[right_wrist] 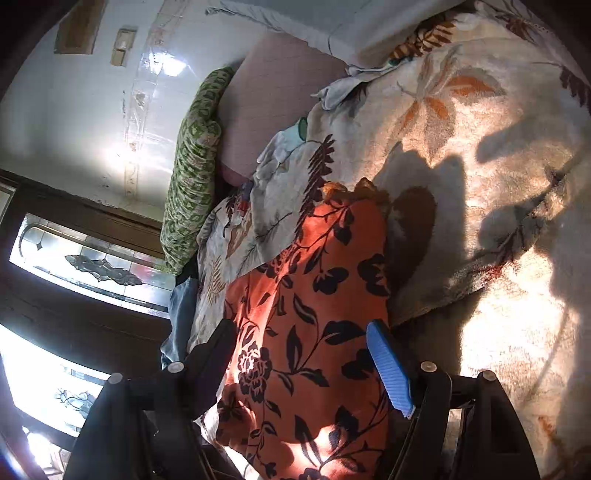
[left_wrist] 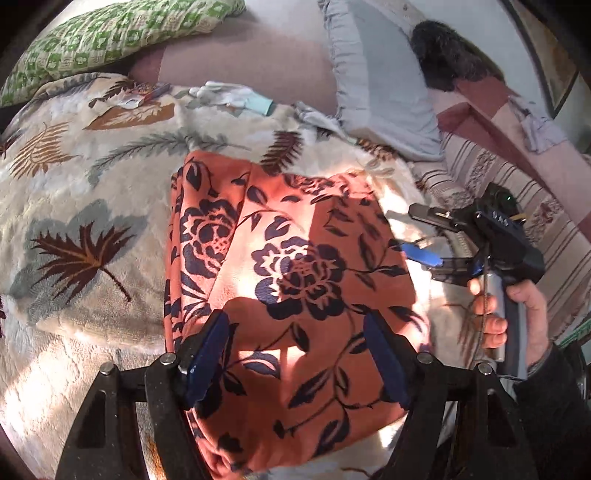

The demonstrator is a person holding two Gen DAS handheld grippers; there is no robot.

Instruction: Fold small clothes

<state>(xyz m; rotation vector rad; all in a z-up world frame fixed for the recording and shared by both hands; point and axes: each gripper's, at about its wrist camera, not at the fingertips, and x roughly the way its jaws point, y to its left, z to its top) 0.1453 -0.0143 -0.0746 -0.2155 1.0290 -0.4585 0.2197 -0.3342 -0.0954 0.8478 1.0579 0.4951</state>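
An orange garment with a dark blue flower print (left_wrist: 291, 280) lies folded on a cream leaf-patterned blanket (left_wrist: 85, 206). My left gripper (left_wrist: 295, 354) is open just above its near end, blue-padded fingers spread over the cloth, holding nothing. My right gripper (left_wrist: 424, 236) shows in the left wrist view at the garment's right edge, held by a hand, fingers apart. In the right wrist view the right gripper (right_wrist: 306, 358) is open over the same garment (right_wrist: 314, 332), which lies between its fingers without being pinched.
A green patterned pillow (left_wrist: 110, 33) and a grey pillow (left_wrist: 380, 85) lie at the back of the bed. Small white and teal cloths (left_wrist: 236, 96) lie on the blanket's far edge. A striped sheet (left_wrist: 517, 206) is at the right. A window (right_wrist: 85, 266) shows at the left.
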